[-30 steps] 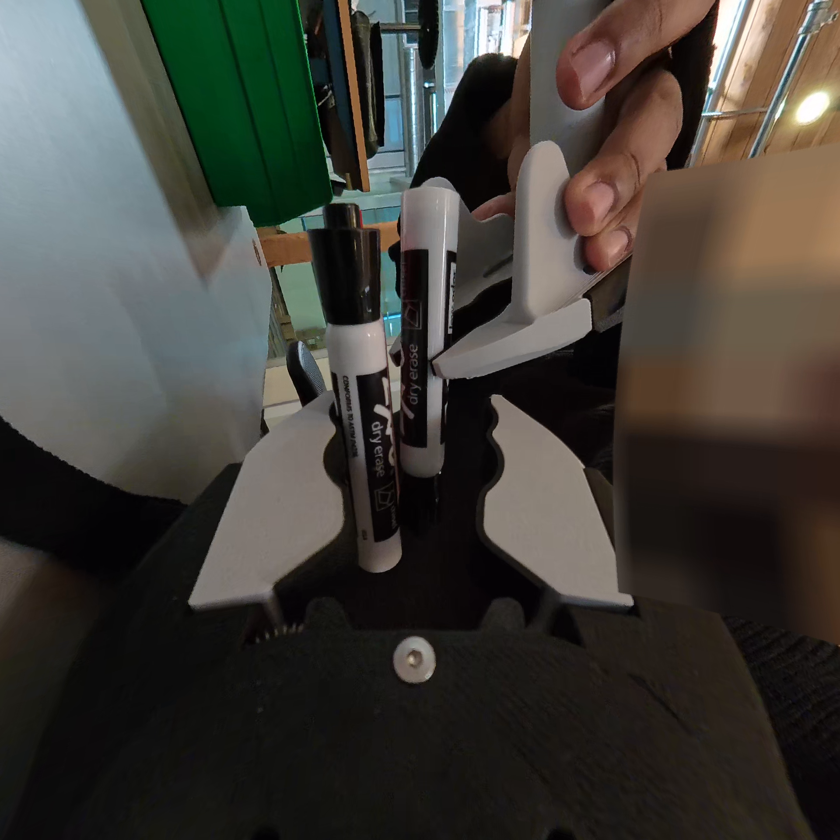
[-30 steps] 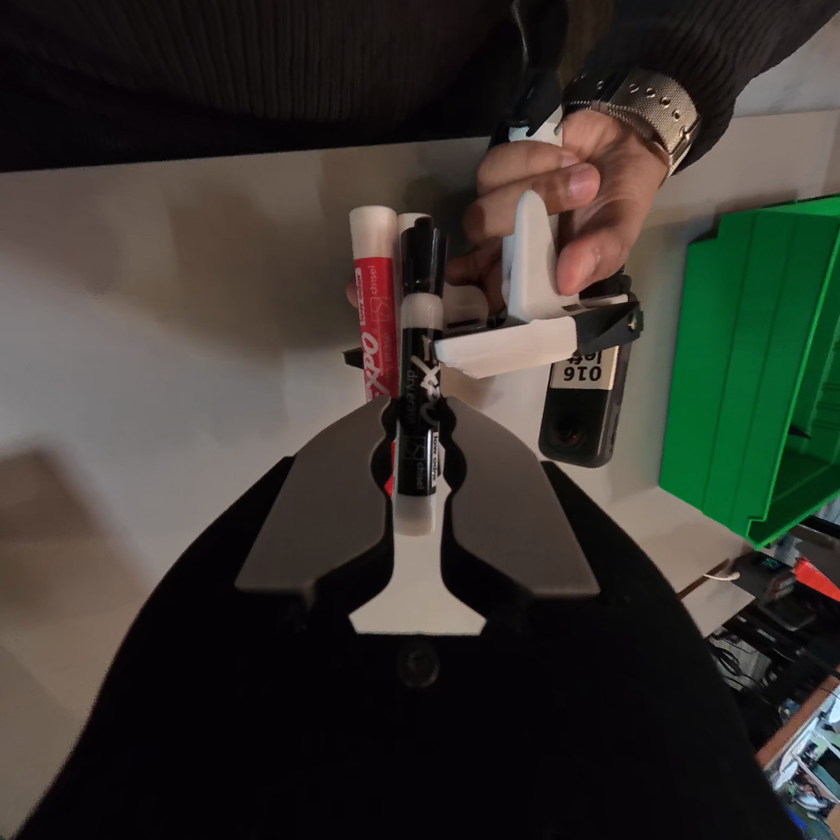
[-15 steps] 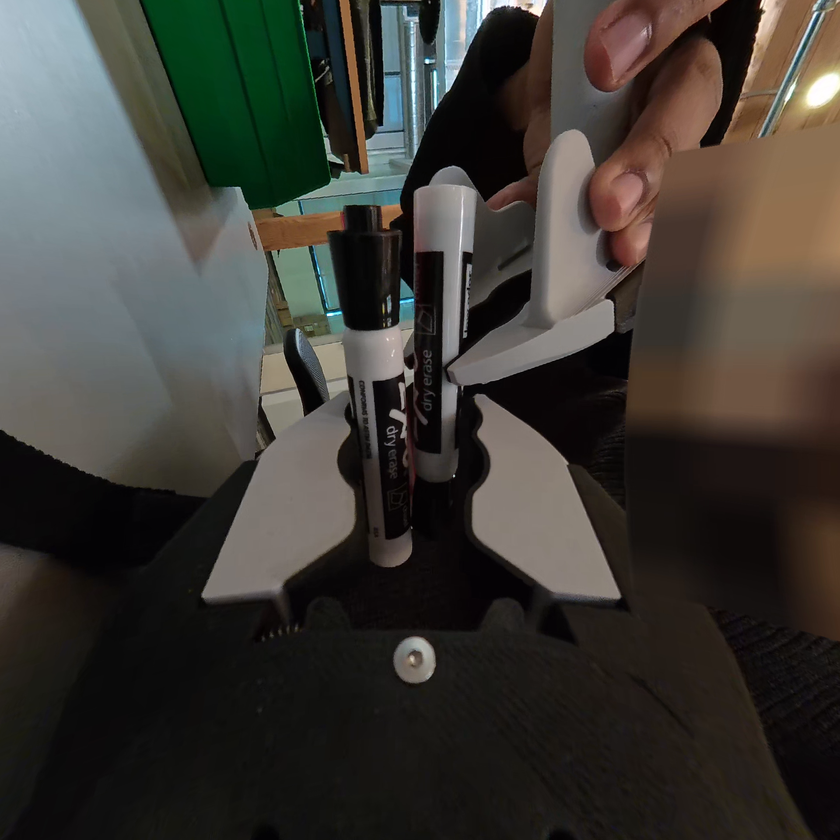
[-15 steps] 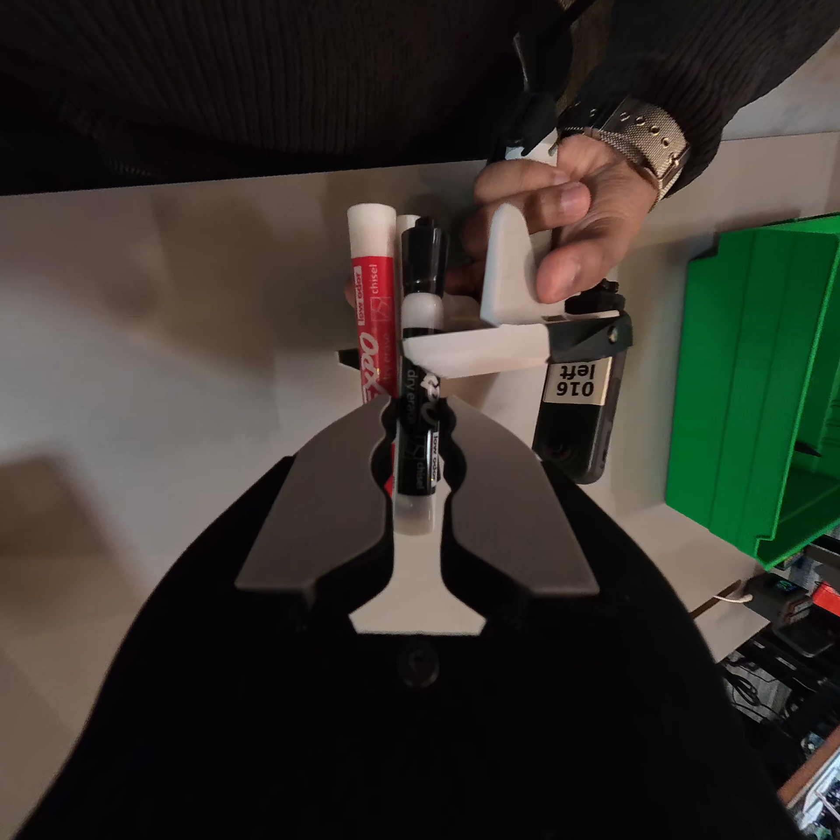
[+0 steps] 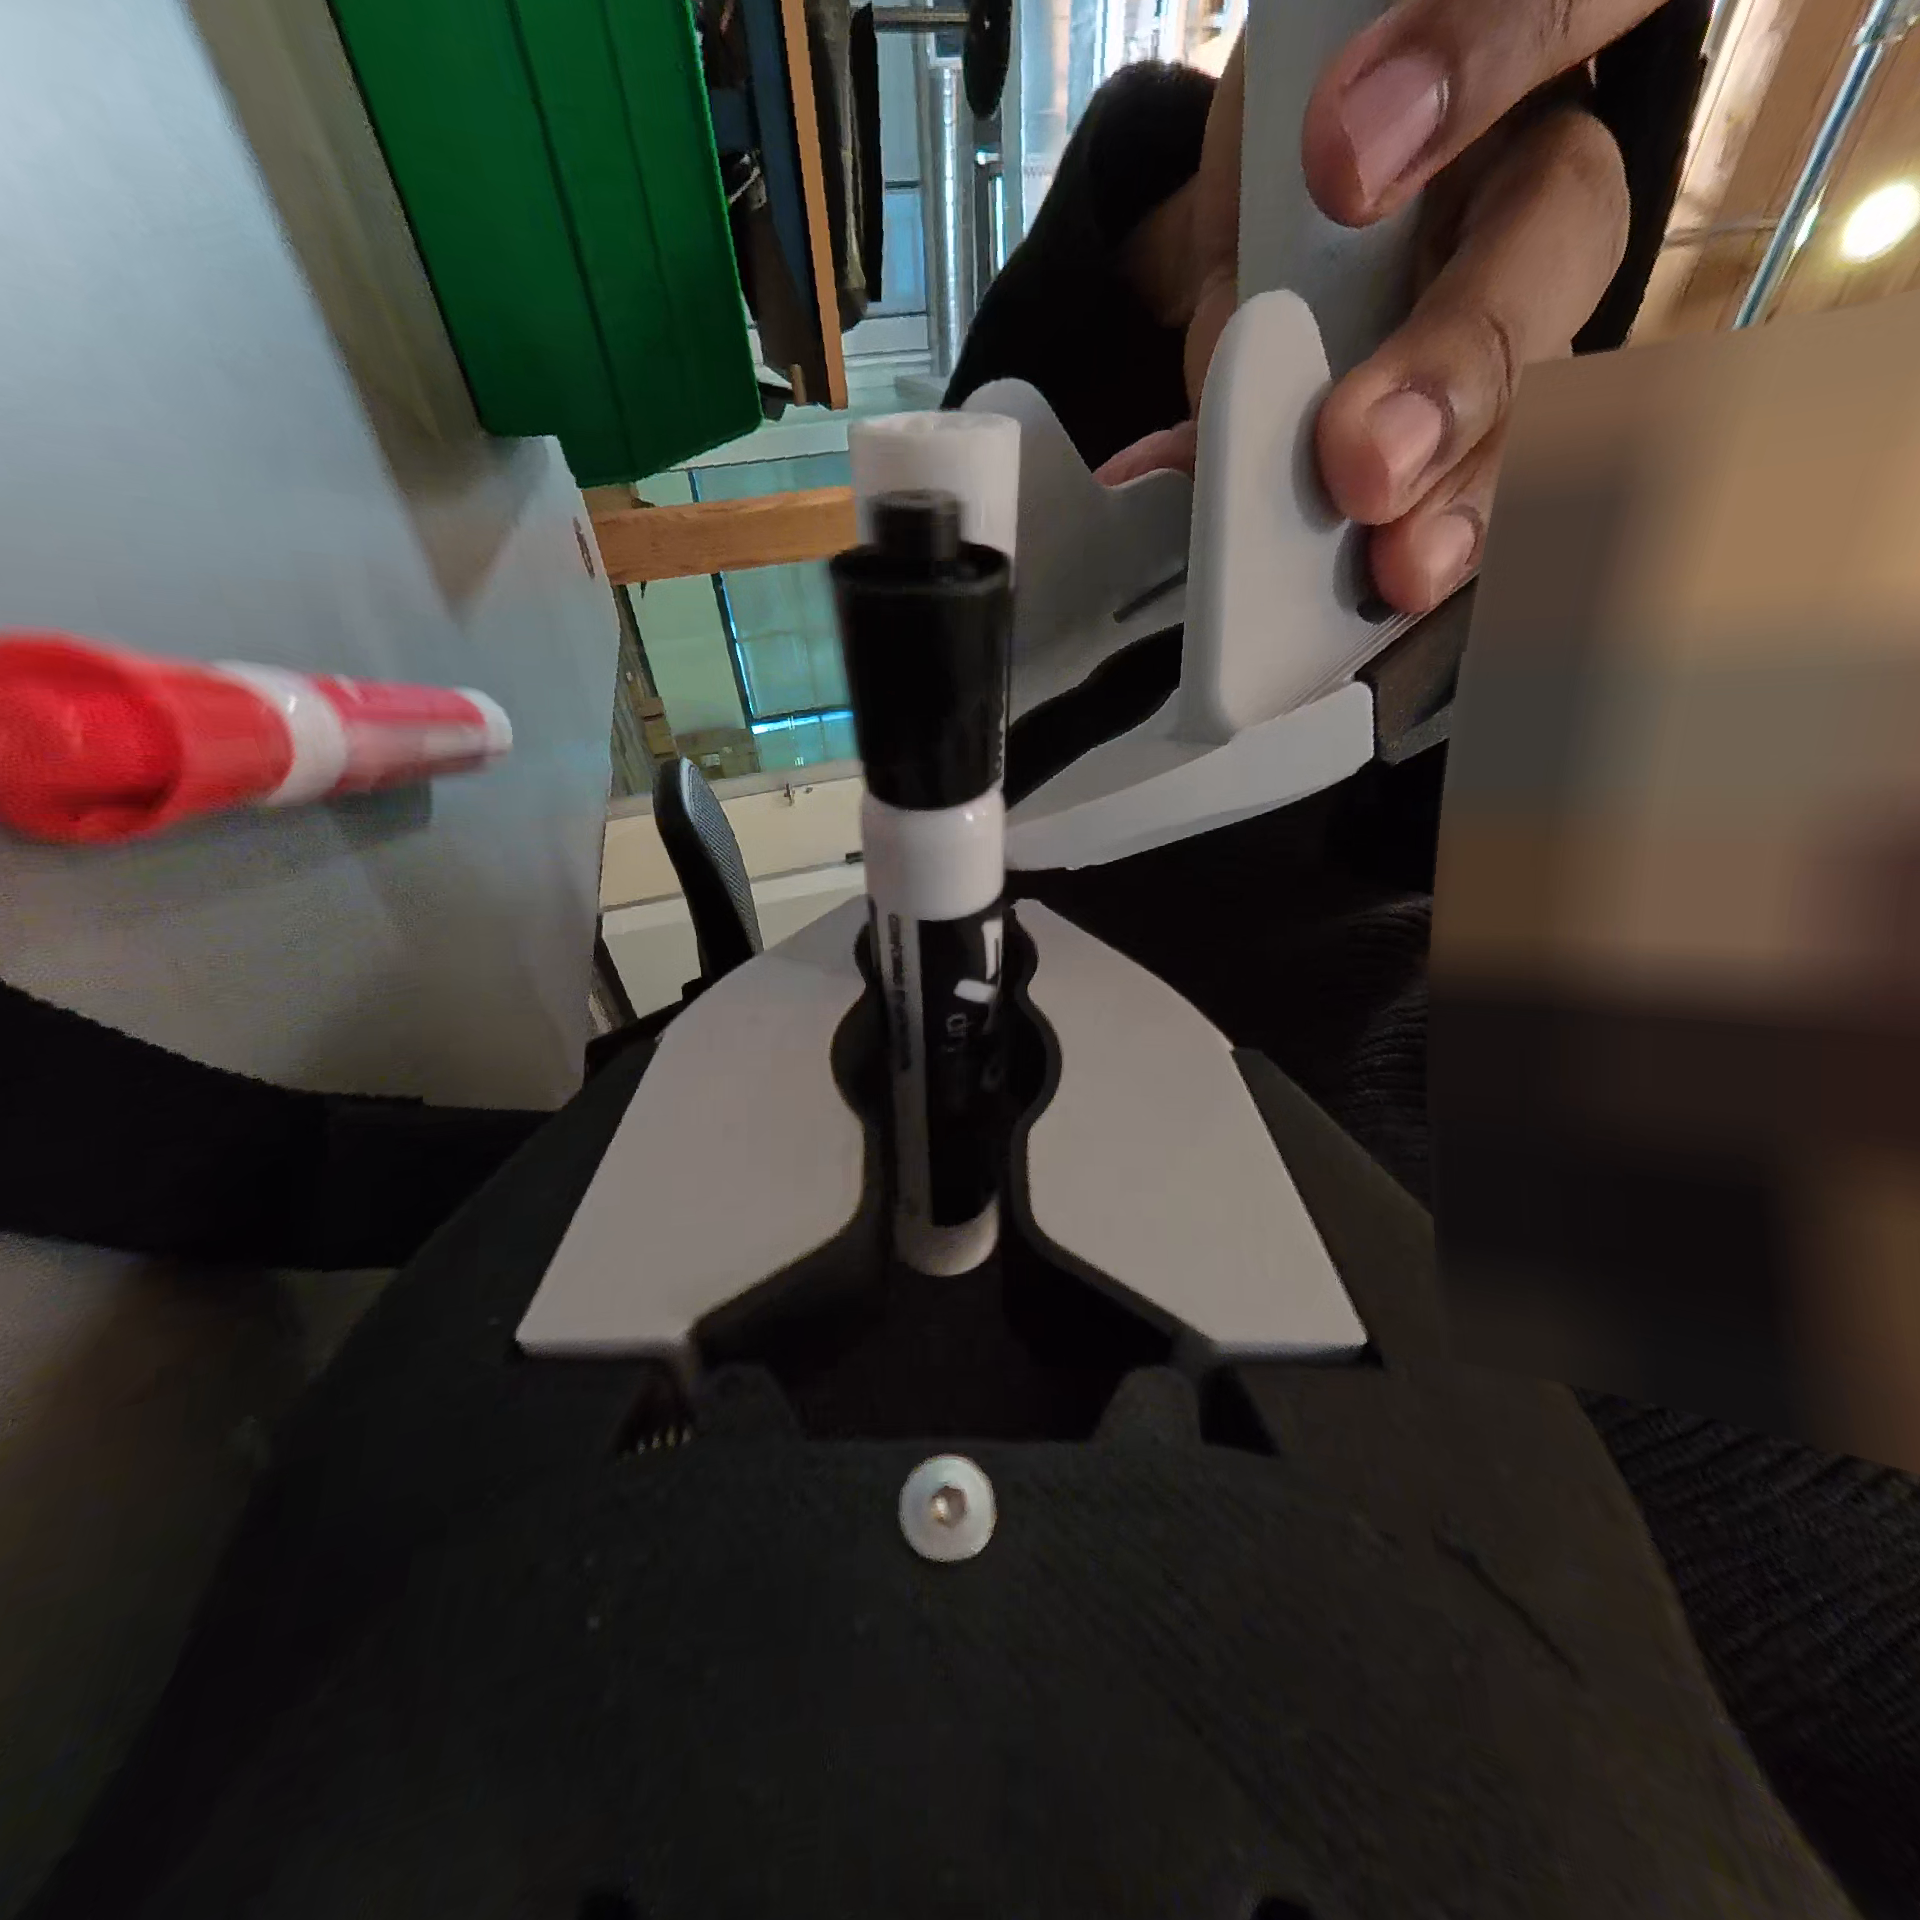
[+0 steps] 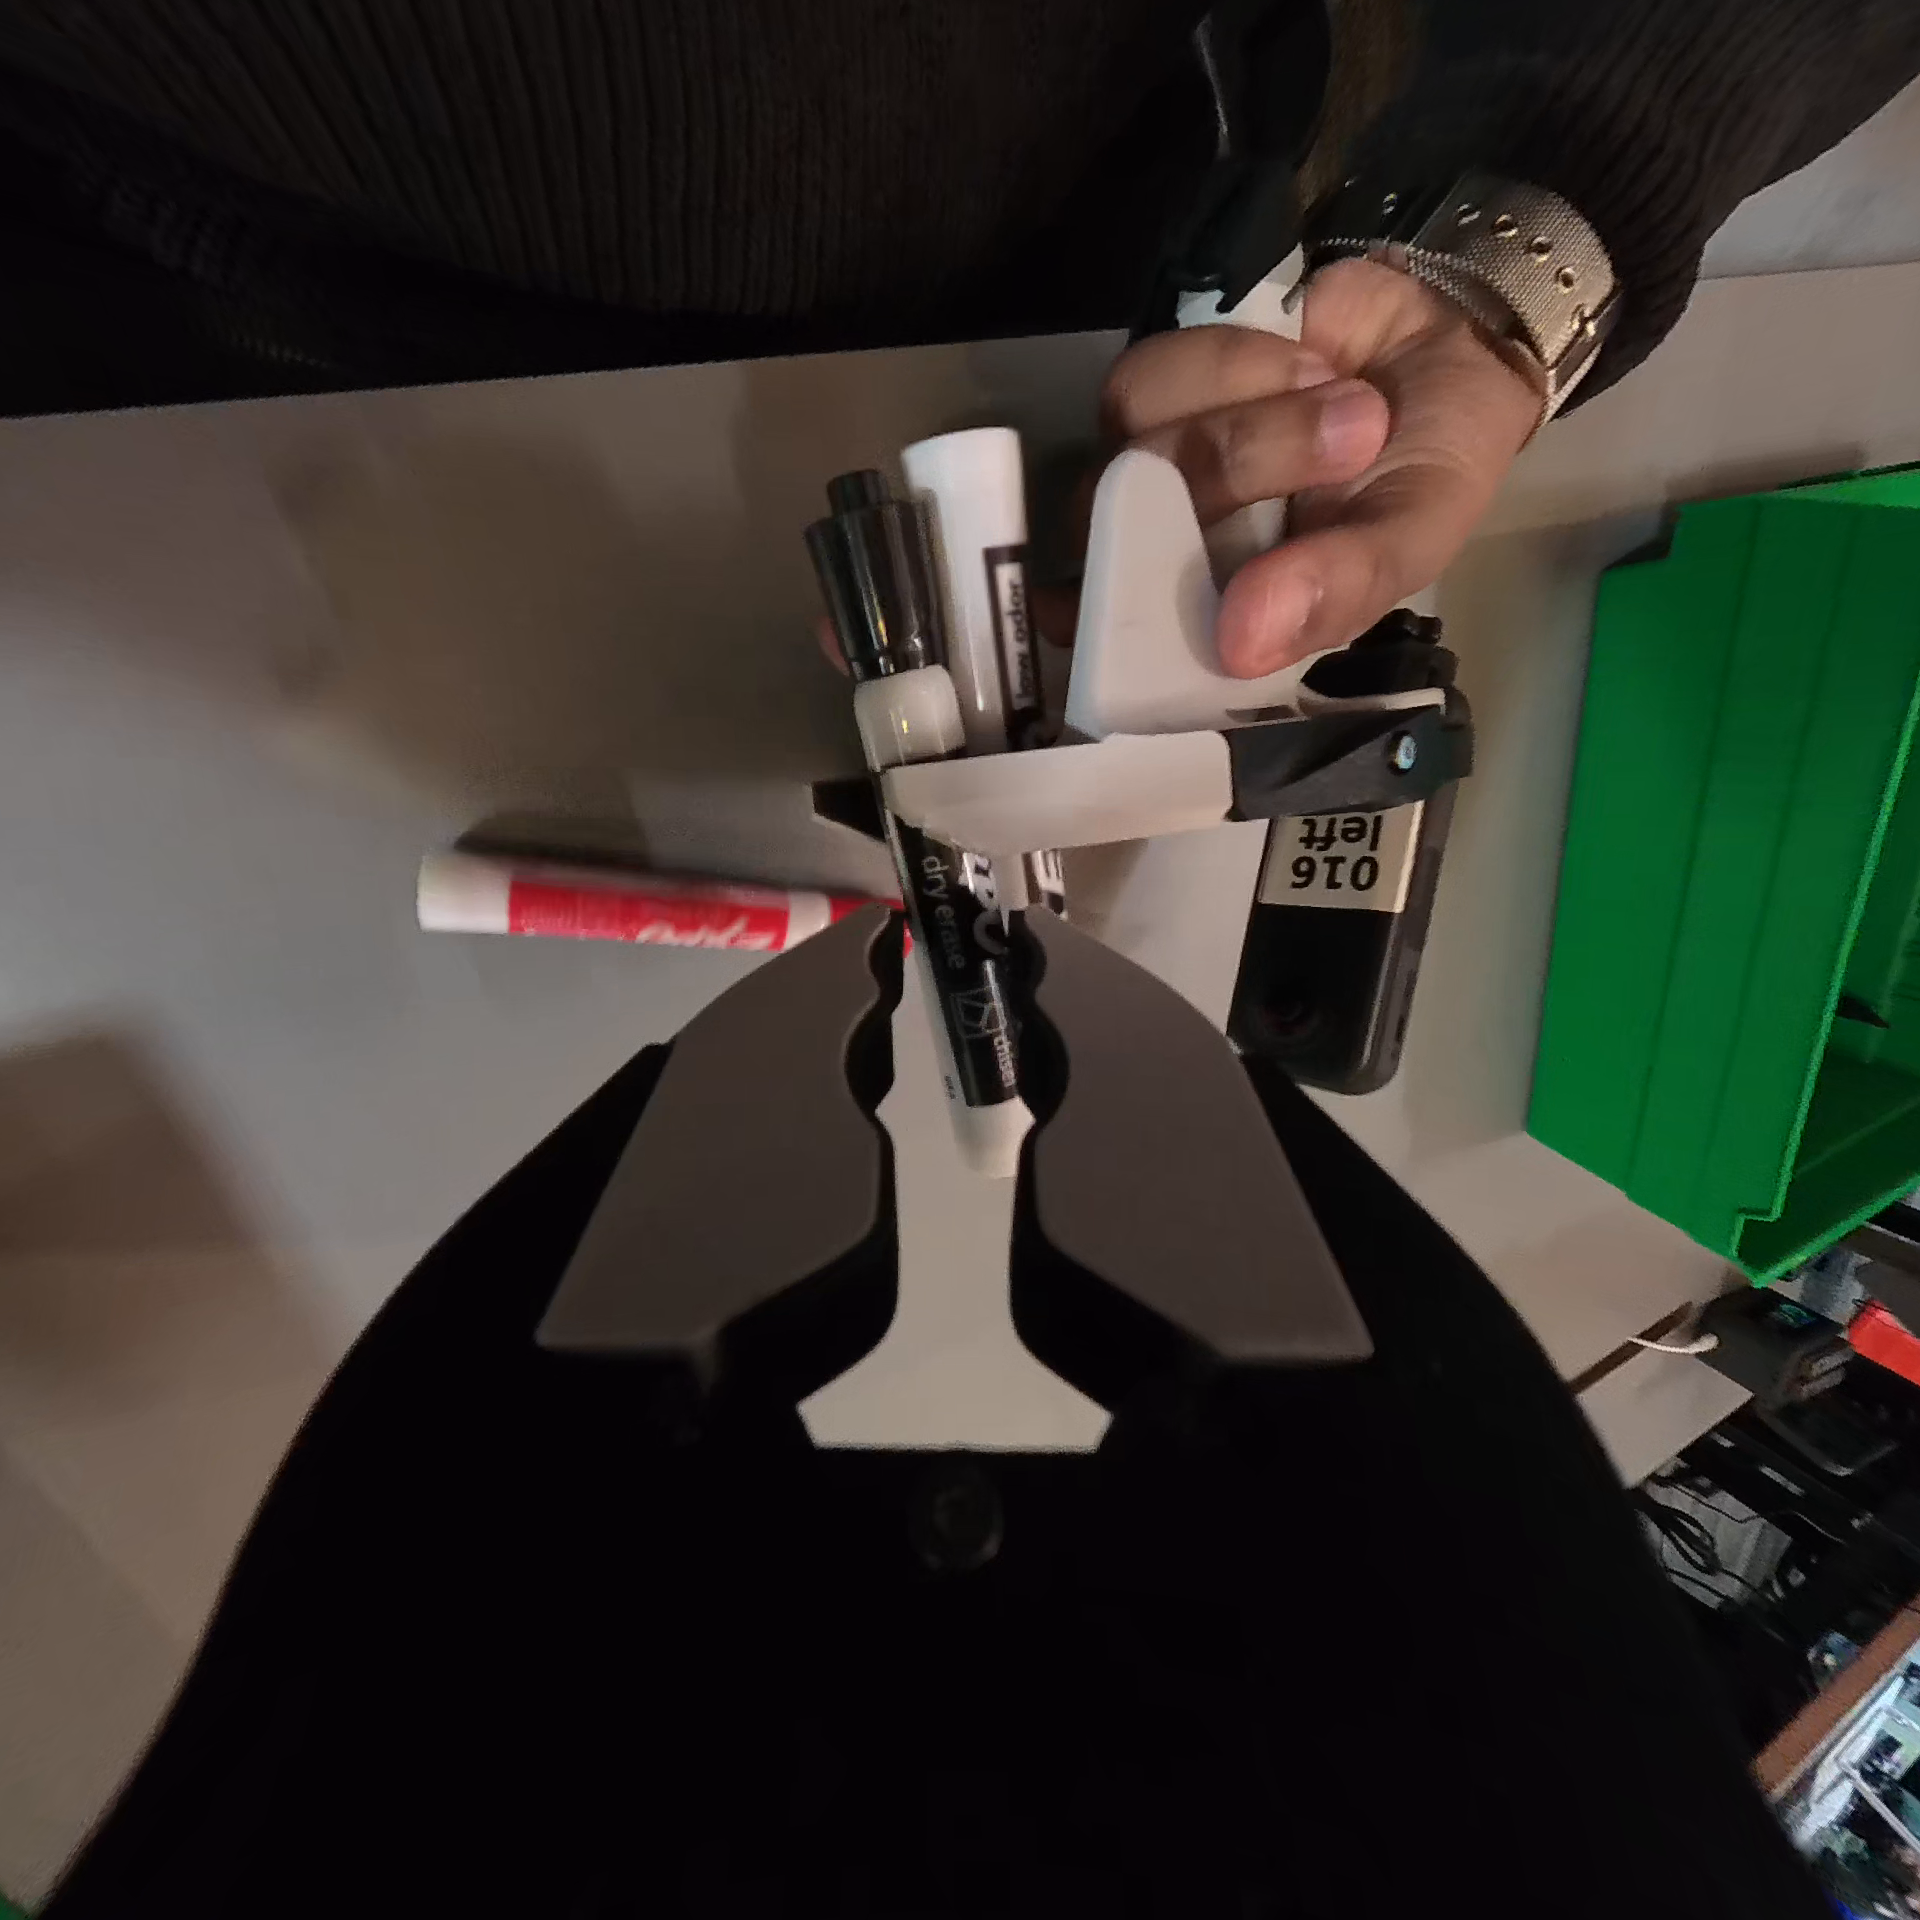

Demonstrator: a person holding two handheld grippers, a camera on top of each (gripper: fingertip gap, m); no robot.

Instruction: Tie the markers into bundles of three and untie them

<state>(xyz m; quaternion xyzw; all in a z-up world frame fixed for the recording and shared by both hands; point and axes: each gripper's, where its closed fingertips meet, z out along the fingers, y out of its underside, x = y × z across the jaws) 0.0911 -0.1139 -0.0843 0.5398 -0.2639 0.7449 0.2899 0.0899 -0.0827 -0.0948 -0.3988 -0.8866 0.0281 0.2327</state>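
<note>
My left gripper (image 5: pixel 940 925) is shut on a black dry-erase marker (image 5: pixel 930 727) that points away with its cap far. A second black marker's white end (image 5: pixel 935 447) shows behind it. In the right wrist view my right gripper (image 6: pixel 961 920) is closed around a black marker (image 6: pixel 961 997) that lies tilted, with a sliver of space on its left. The left gripper's white finger (image 6: pixel 1060 800) crosses both black markers there; the second marker (image 6: pixel 971 561) stands beside the first. A red marker (image 6: pixel 623 914) lies alone on the table (image 6: pixel 312 727); it also shows in the left wrist view (image 5: pixel 343 727), blurred.
A green bin (image 6: pixel 1714 831) stands at the table's right; it also shows in the left wrist view (image 5: pixel 561 208). A hand with a wristband (image 6: pixel 1330 499) holds the left gripper, whose black camera (image 6: pixel 1330 935) hangs below. A dark sweater fills the top. Clutter lies beyond the table's right edge. My two grippers' fingertips are within a few centimetres of each other.
My left gripper has closed from wide open onto the black markers. The red marker has dropped out of the group and now lies on the table. The black marker in my right gripper has tilted.
</note>
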